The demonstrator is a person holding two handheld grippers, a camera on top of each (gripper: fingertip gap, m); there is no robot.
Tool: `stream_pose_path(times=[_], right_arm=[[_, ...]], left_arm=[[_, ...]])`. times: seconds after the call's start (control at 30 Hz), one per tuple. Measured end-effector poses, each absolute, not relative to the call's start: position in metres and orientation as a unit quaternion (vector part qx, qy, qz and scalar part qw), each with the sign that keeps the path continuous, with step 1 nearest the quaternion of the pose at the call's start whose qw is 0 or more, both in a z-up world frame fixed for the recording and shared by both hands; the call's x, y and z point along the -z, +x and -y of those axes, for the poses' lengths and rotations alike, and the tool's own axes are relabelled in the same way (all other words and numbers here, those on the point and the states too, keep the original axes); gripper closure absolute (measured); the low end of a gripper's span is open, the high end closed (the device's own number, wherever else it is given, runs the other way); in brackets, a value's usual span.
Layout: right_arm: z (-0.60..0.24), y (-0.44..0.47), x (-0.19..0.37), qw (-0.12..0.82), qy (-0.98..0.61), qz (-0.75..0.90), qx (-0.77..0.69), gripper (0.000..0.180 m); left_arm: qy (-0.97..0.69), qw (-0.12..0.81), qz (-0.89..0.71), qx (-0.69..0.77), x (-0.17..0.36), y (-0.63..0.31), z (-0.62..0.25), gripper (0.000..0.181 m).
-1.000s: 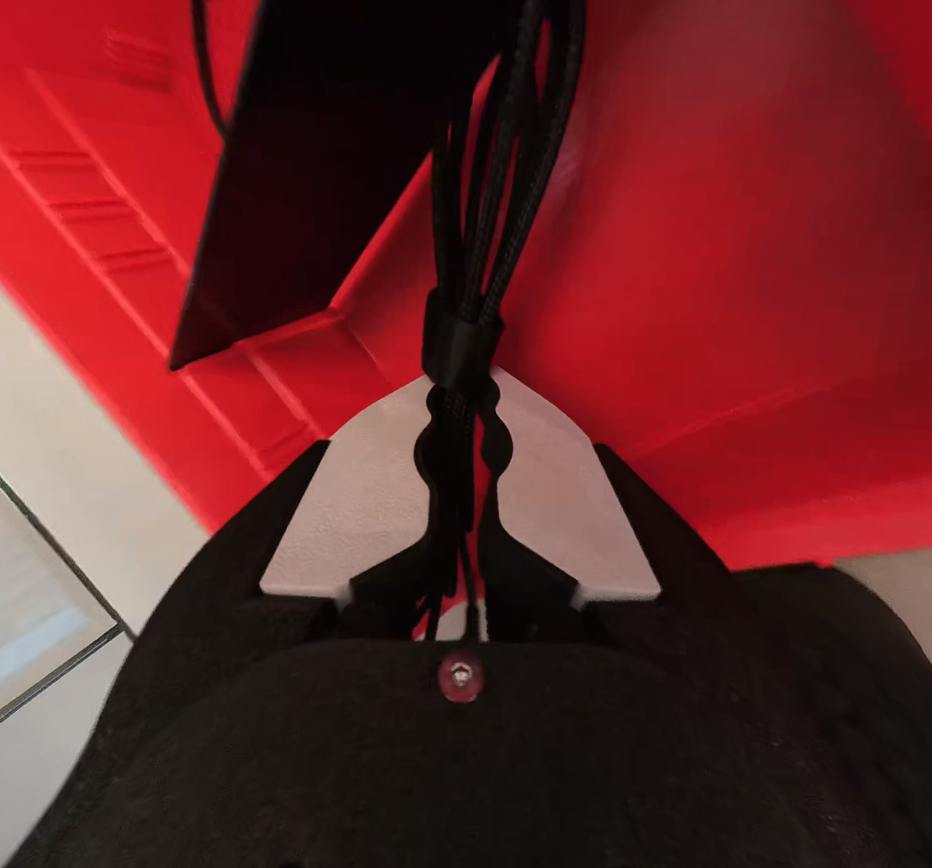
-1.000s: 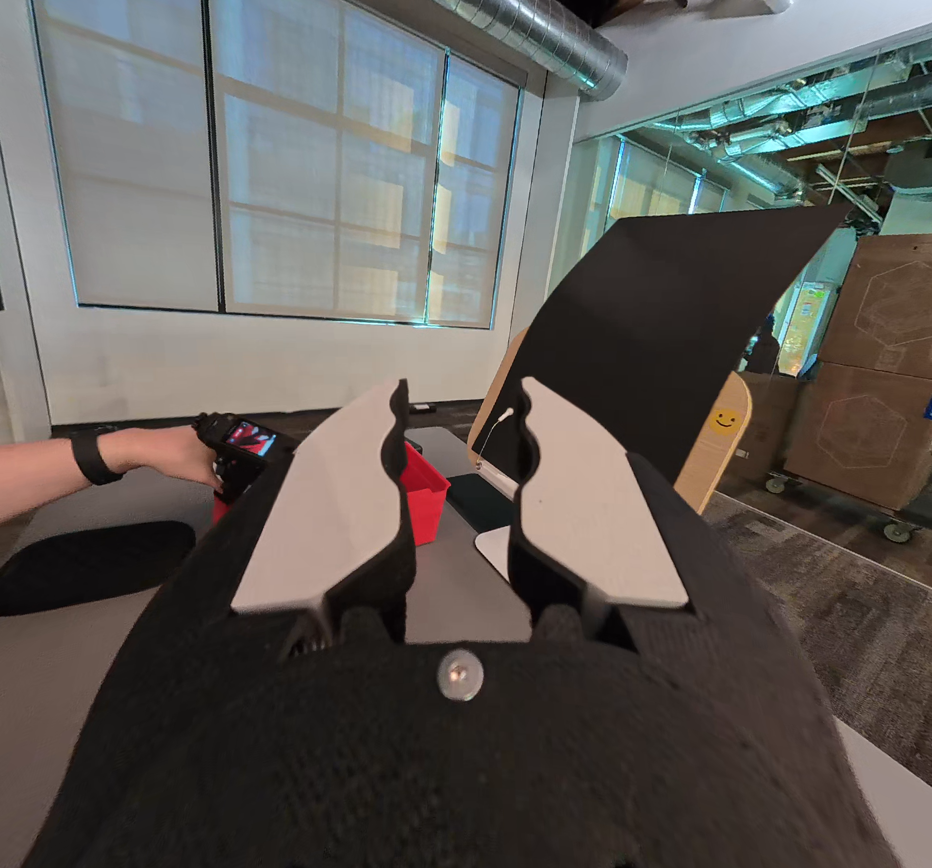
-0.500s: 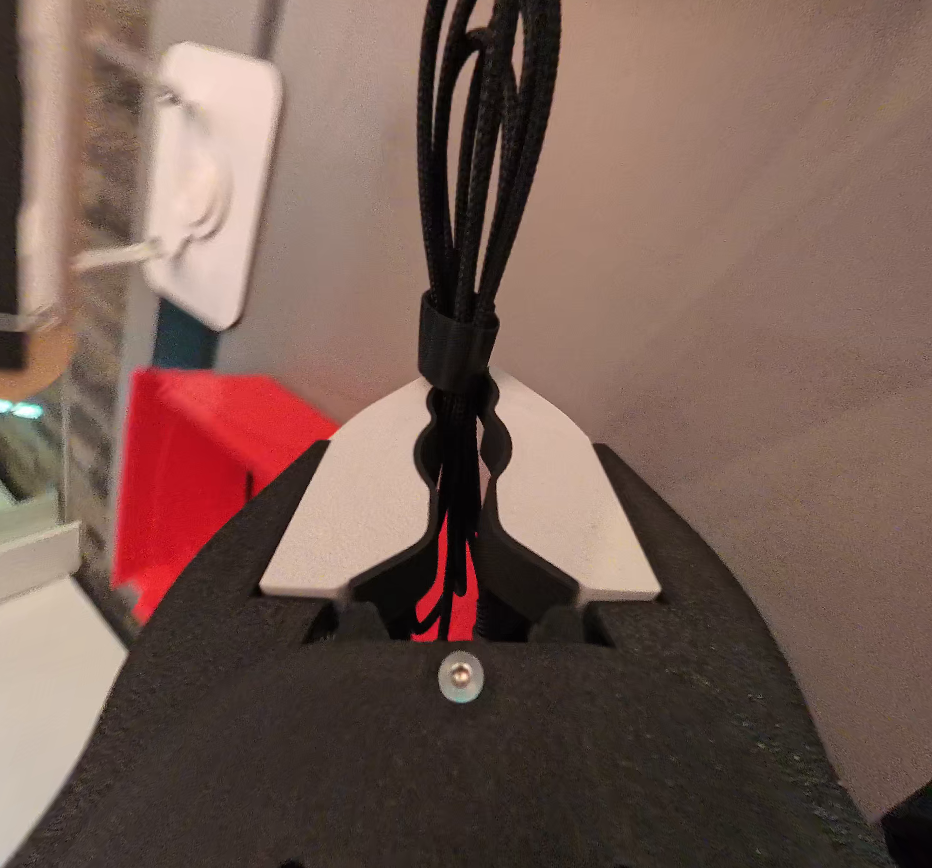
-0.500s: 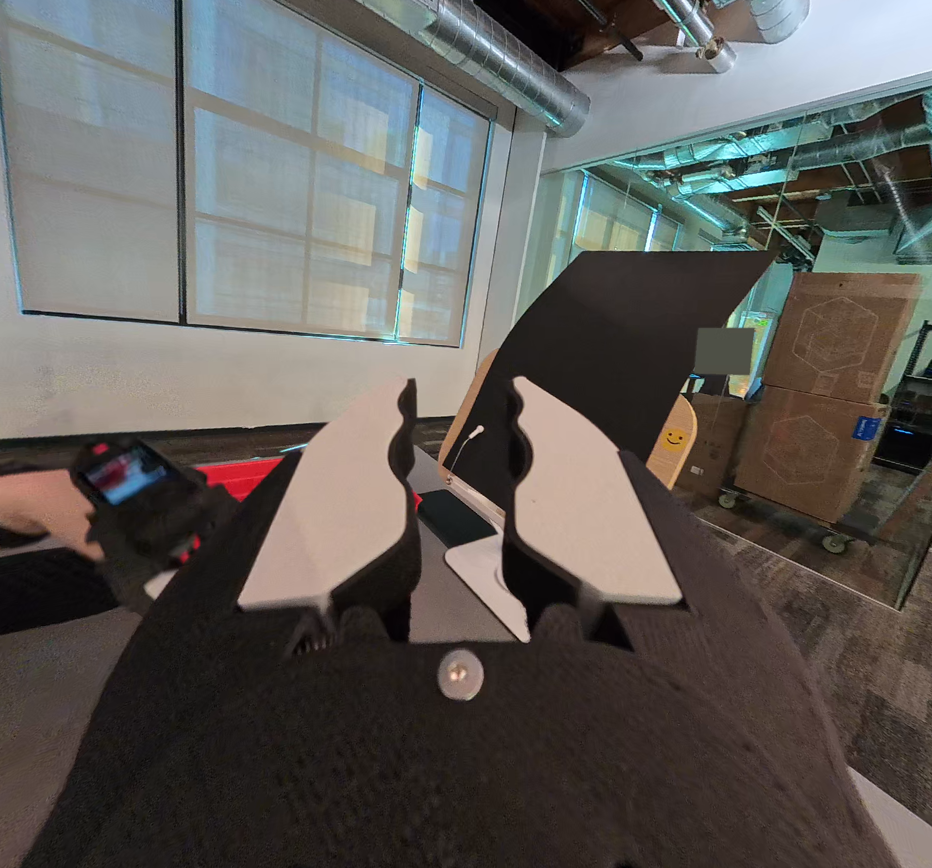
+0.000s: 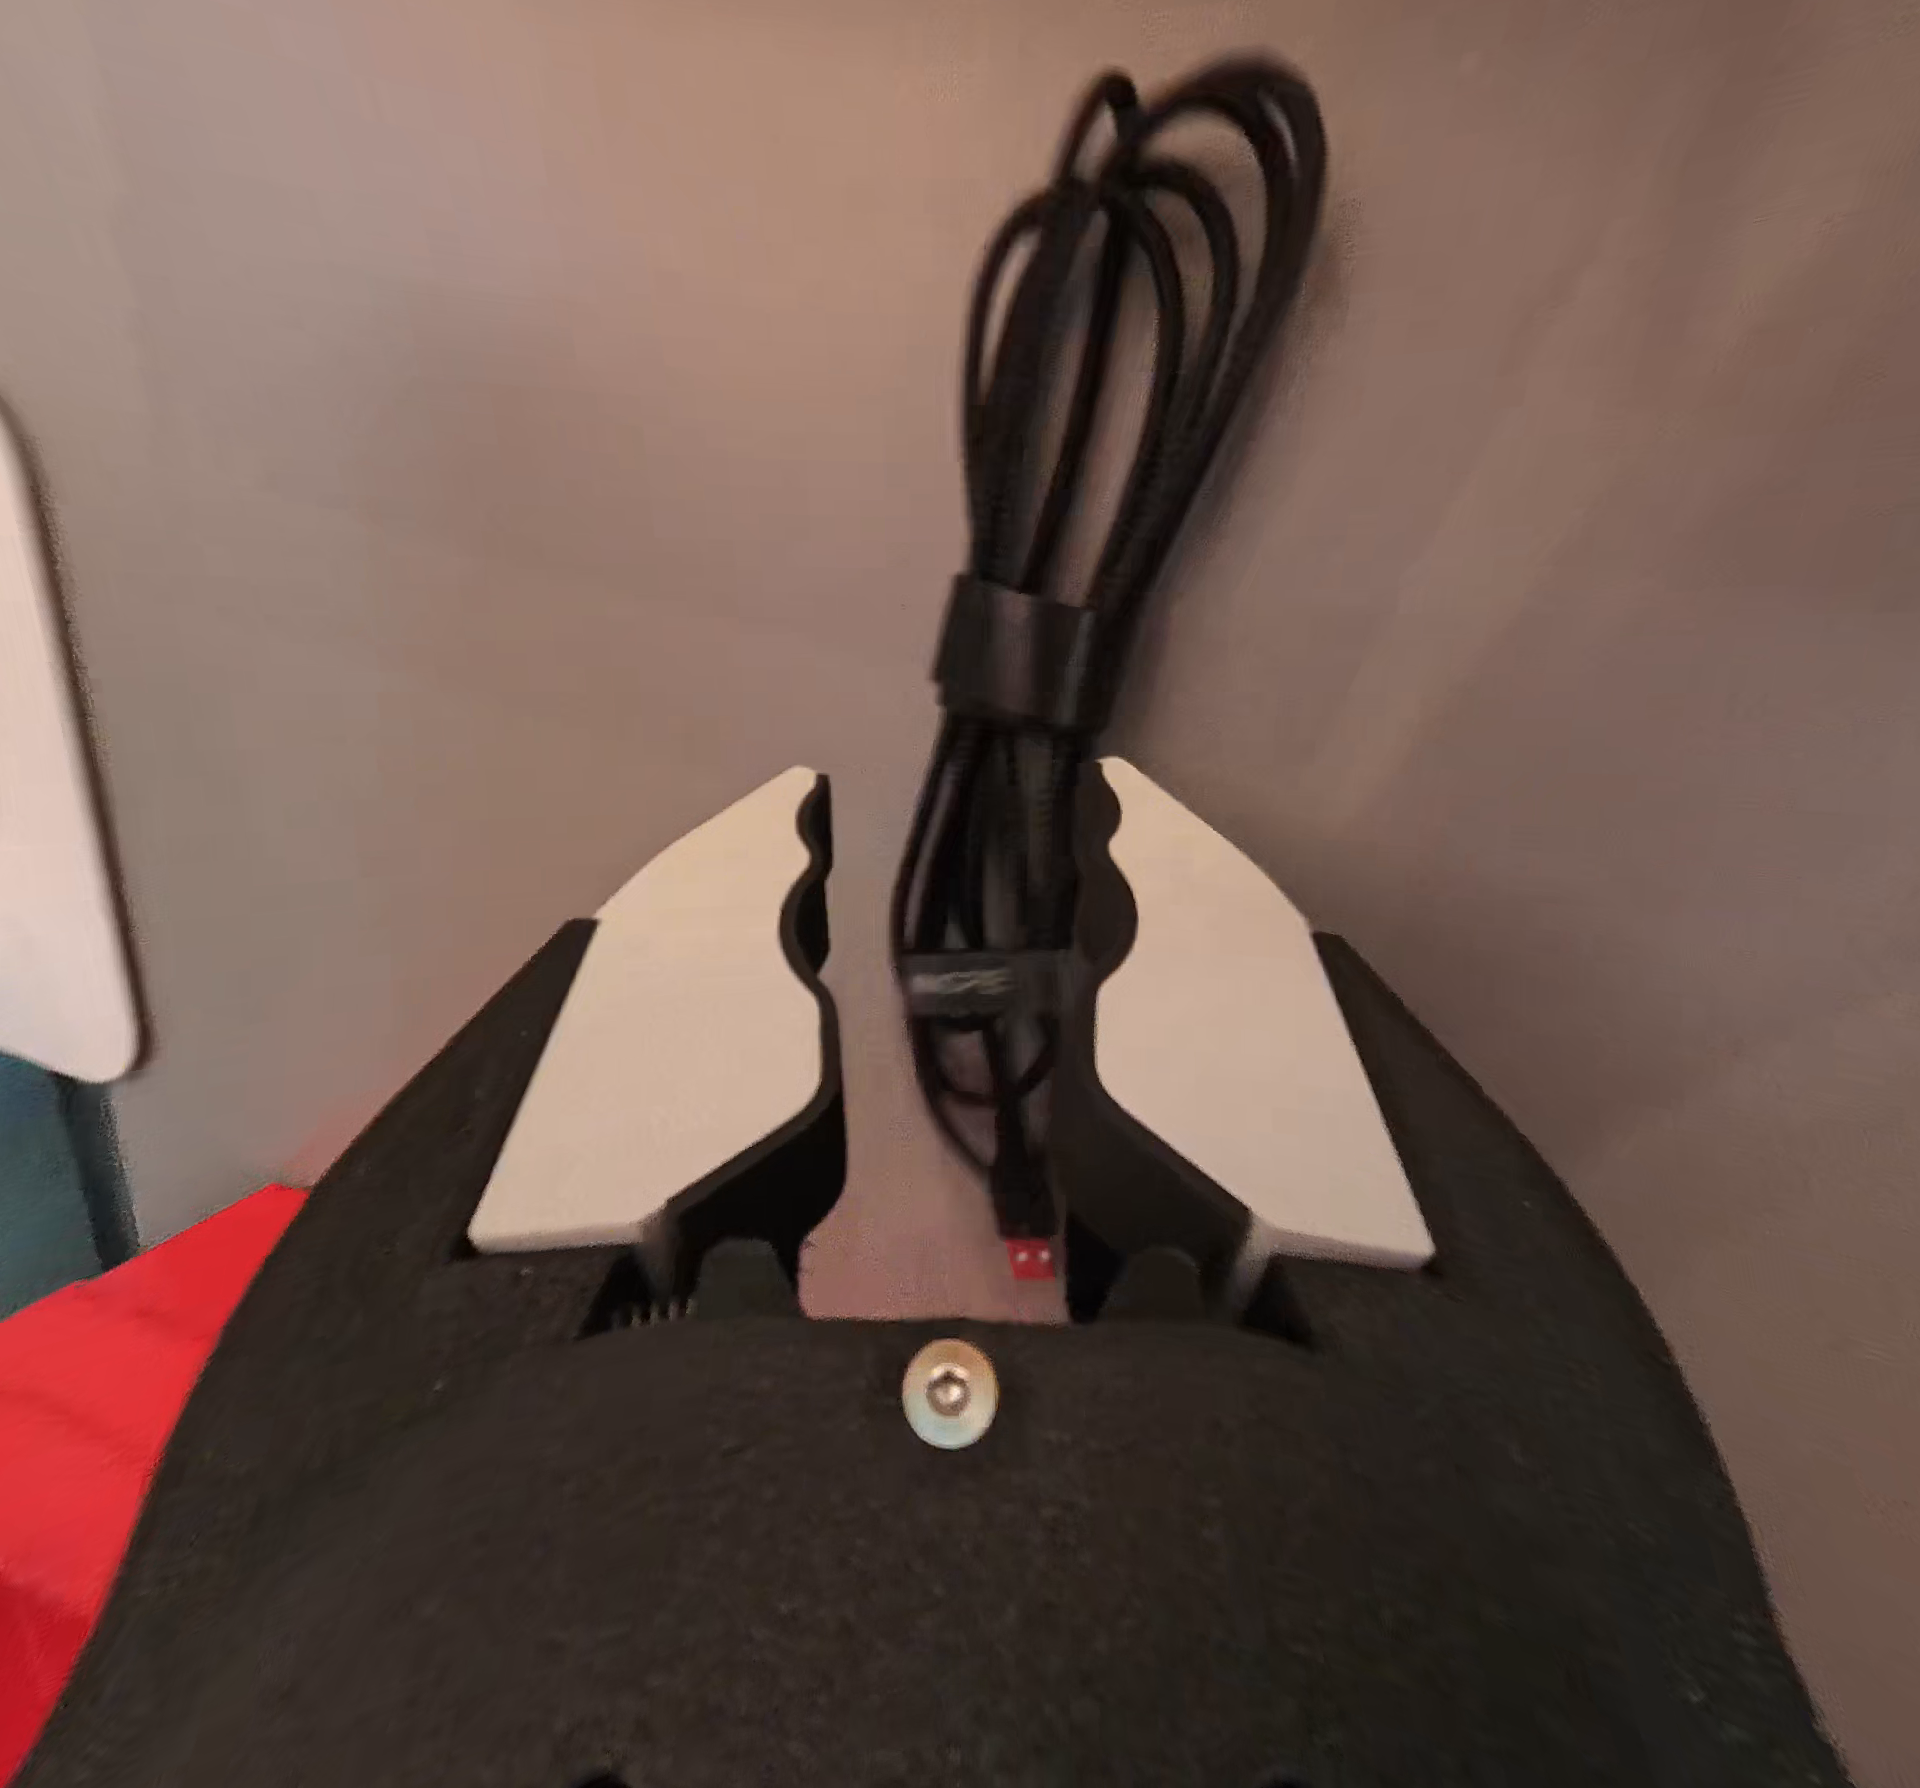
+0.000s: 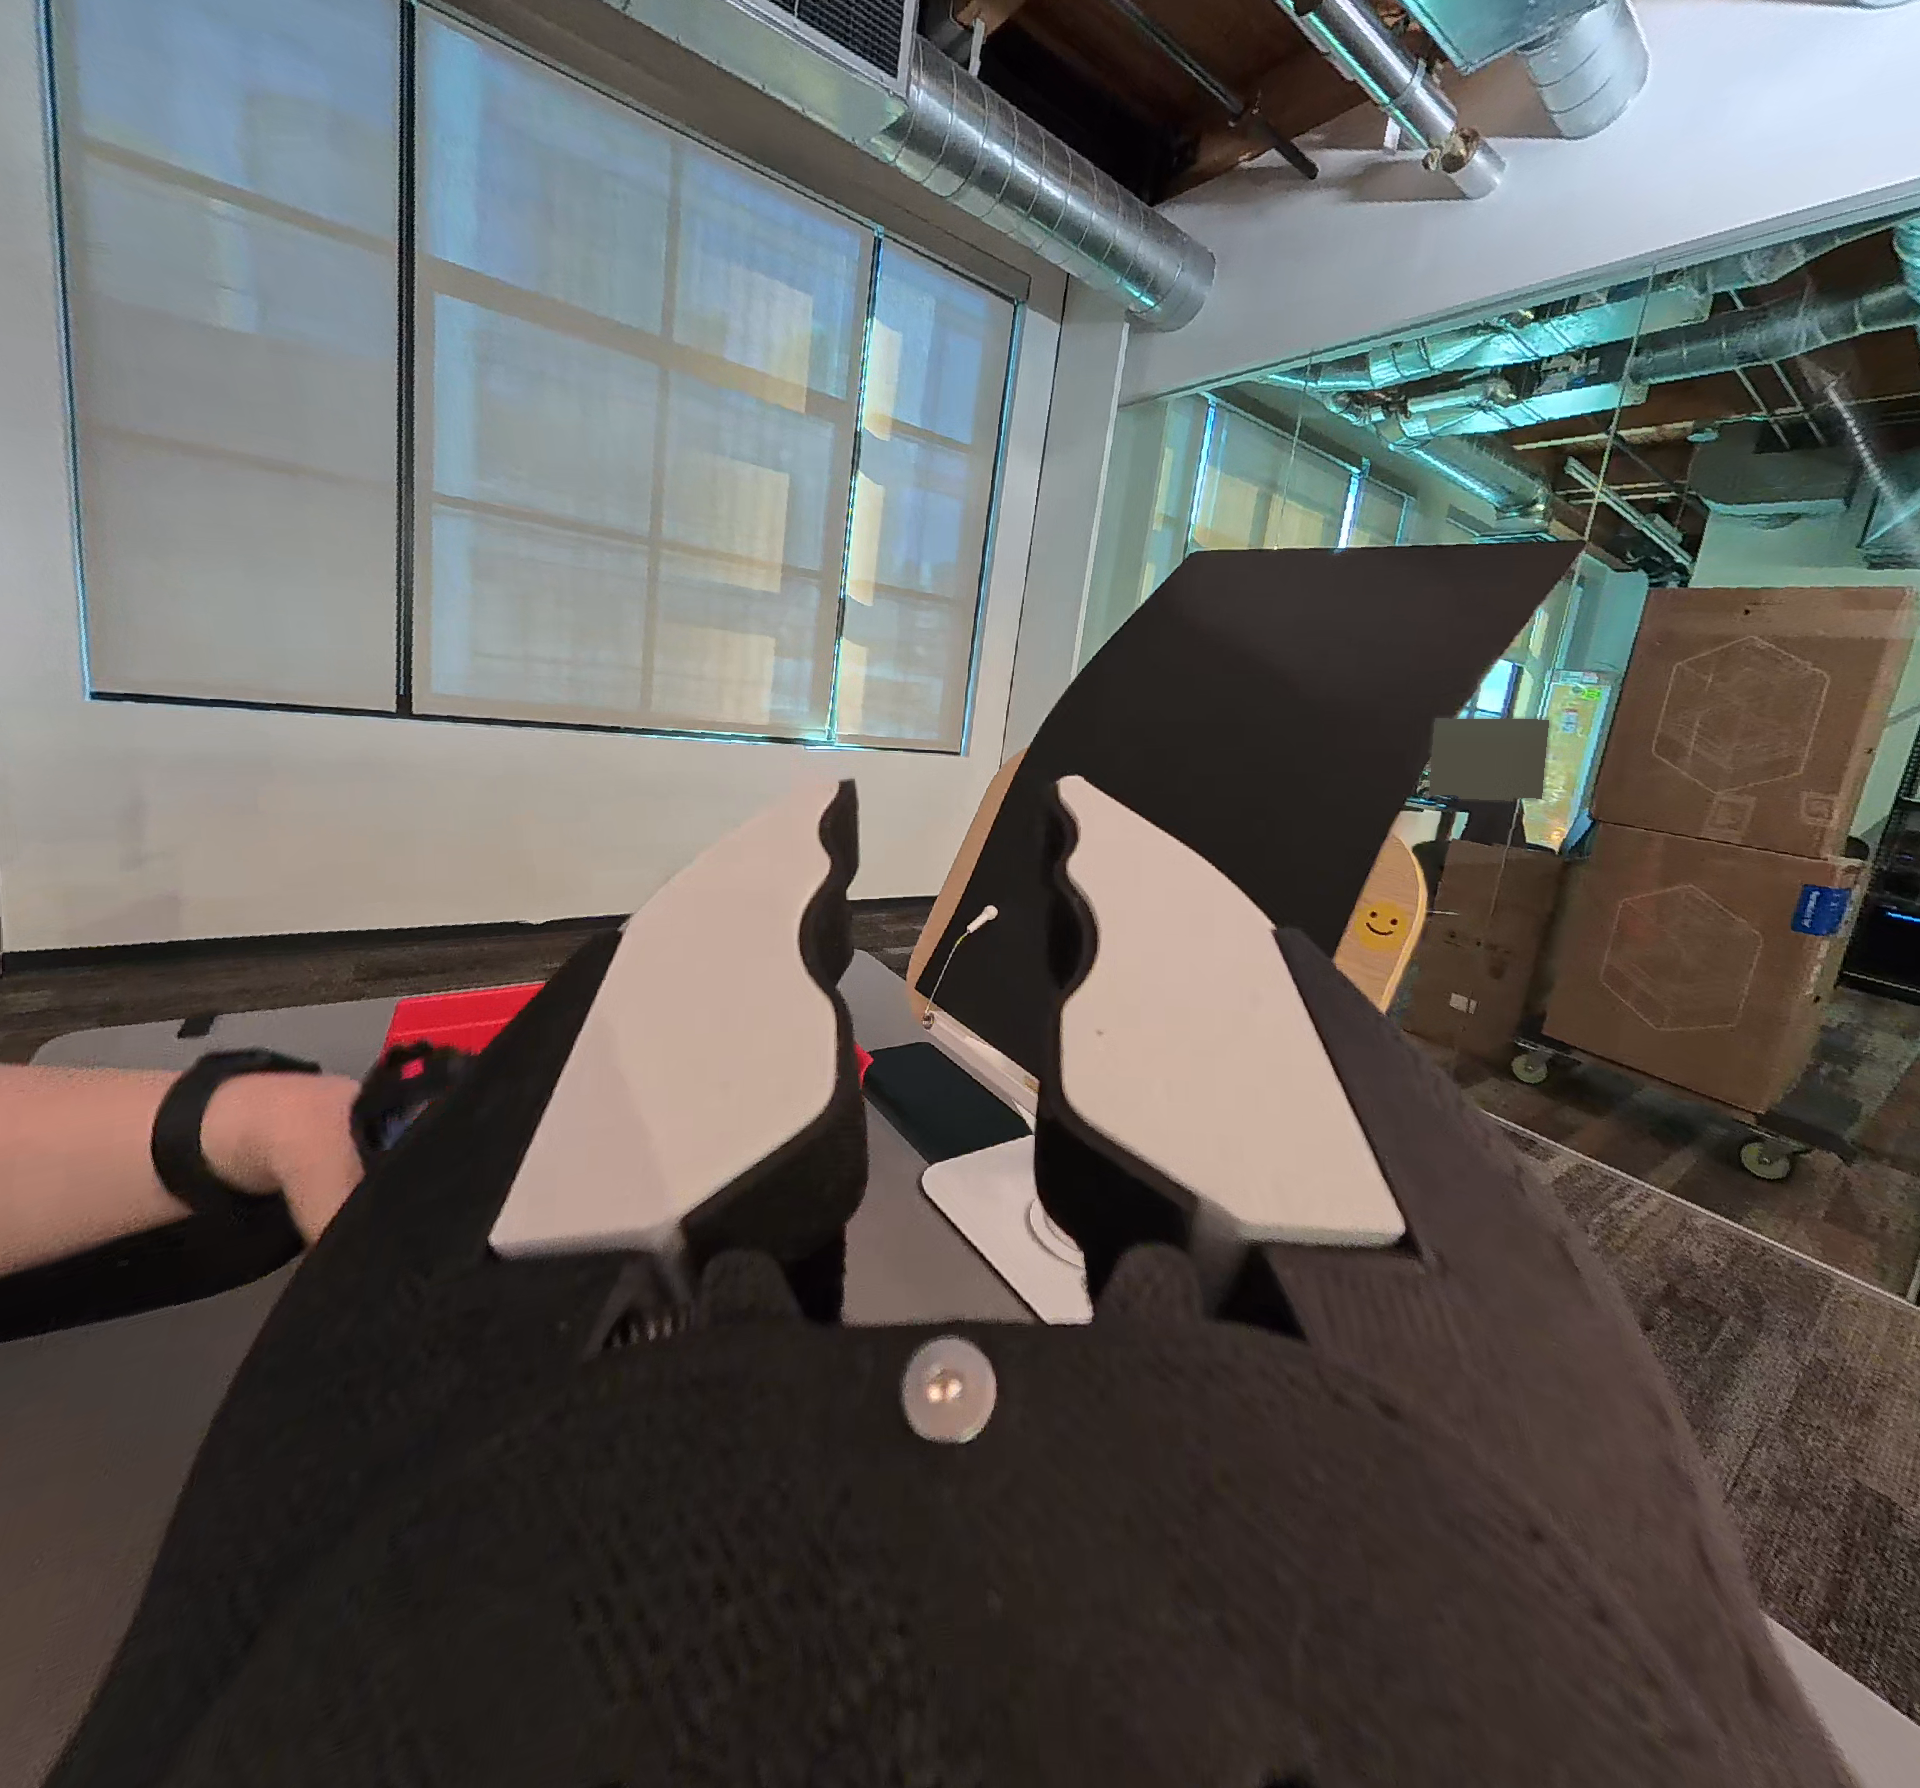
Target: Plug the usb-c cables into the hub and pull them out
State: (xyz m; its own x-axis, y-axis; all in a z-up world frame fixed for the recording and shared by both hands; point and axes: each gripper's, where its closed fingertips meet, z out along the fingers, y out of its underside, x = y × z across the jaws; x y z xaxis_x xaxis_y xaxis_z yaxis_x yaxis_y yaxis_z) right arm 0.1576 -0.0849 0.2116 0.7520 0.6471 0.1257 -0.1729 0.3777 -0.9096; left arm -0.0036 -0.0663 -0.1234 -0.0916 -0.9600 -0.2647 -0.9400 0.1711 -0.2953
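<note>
In the left wrist view a coiled black braided cable (image 5: 1122, 408), bound by a black strap (image 5: 1013, 647), lies on the grey table (image 5: 468, 336). Its lower end runs between my fingers, close along the right finger (image 5: 1226, 1011), with a clear gap to the left finger. A plug with a red tip (image 5: 1031, 1239) points back toward the gripper body. My left gripper (image 5: 961, 777) is open and does not clamp the cable. My right gripper (image 6: 954, 788) is open and empty, raised above the table and aimed at the room. I cannot make out a hub in either view.
A red bin (image 5: 94, 1375) sits at the lower left, and also shows in the right wrist view (image 6: 457, 1016). A white pad (image 6: 977, 1188), a dark flat object (image 6: 935, 1094) and a leaning black board (image 6: 1278, 751) stand ahead. A person's hand (image 6: 260, 1146) holds the left gripper. My right fingertips sit around 35 cm from my left ones.
My left gripper carried the cable bundle out of the red bin to the grey table, then opened; the bundle left the grasp and now lies on the table. My right gripper tilted upward.
</note>
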Motion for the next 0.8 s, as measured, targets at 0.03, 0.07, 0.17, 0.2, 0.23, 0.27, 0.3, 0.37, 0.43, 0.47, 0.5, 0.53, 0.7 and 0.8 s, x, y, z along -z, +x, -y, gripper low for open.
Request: stream_pose_path(times=[0.03,0.07,0.17,0.2,0.23,0.27,0.3,0.37,0.43,0.47,0.5,0.53,0.7,0.8], right_arm=[[0.086,0.159,-0.212,0.796,-0.493,0.237,-0.259,0.145],[0.087,0.161,-0.213,0.798,-0.490,0.235,-0.260,0.145],[0.089,0.165,-0.218,0.807,-0.478,0.222,-0.265,0.146],[0.089,0.166,-0.220,0.810,-0.473,0.219,-0.268,0.146],[0.089,0.165,-0.221,0.812,-0.469,0.217,-0.271,0.147],[0.088,0.164,-0.222,0.816,-0.463,0.212,-0.272,0.148],[0.086,0.164,-0.223,0.824,-0.454,0.203,-0.271,0.149],[0.083,0.164,-0.224,0.840,-0.433,0.184,-0.270,0.151],[0.076,0.160,-0.220,0.837,-0.436,0.181,-0.275,0.151],[0.072,0.157,-0.216,0.832,-0.443,0.186,-0.278,0.151],[0.068,0.155,-0.213,0.826,-0.450,0.189,-0.280,0.151],[0.065,0.154,-0.209,0.823,-0.457,0.191,-0.279,0.151],[0.045,0.156,-0.193,0.811,-0.488,0.190,-0.260,0.151],[0.033,0.155,-0.181,0.801,-0.510,0.195,-0.245,0.151]], left_arm=[[-0.641,0.220,-0.735,0.032,0.105,-0.007,0.063,0.138],[-0.639,0.243,-0.729,0.035,0.082,-0.013,0.056,0.138],[-0.654,0.317,-0.687,0.011,0.008,-0.056,0.008,0.134],[-0.667,0.332,-0.667,-0.008,-0.011,-0.077,-0.015,0.130],[-0.681,0.339,-0.648,-0.025,-0.024,-0.098,-0.038,0.130],[-0.696,0.332,-0.636,-0.031,-0.029,-0.118,-0.056,0.134],[-0.711,0.307,-0.632,-0.027,-0.026,-0.137,-0.069,0.138],[-0.733,0.247,-0.633,-0.021,-0.007,-0.171,-0.090,0.141],[-0.745,0.204,-0.635,-0.031,0.018,-0.200,-0.111,0.143],[-0.746,0.188,-0.638,-0.035,0.030,-0.210,-0.120,0.144],[-0.744,0.169,-0.646,-0.031,0.043,-0.217,-0.125,0.145],[-0.739,0.149,-0.656,-0.029,0.054,-0.224,-0.128,0.147],[-0.700,0.093,-0.707,-0.026,0.090,-0.243,-0.141,0.145],[-0.671,0.079,-0.737,0.006,0.101,-0.241,-0.139,0.144]])
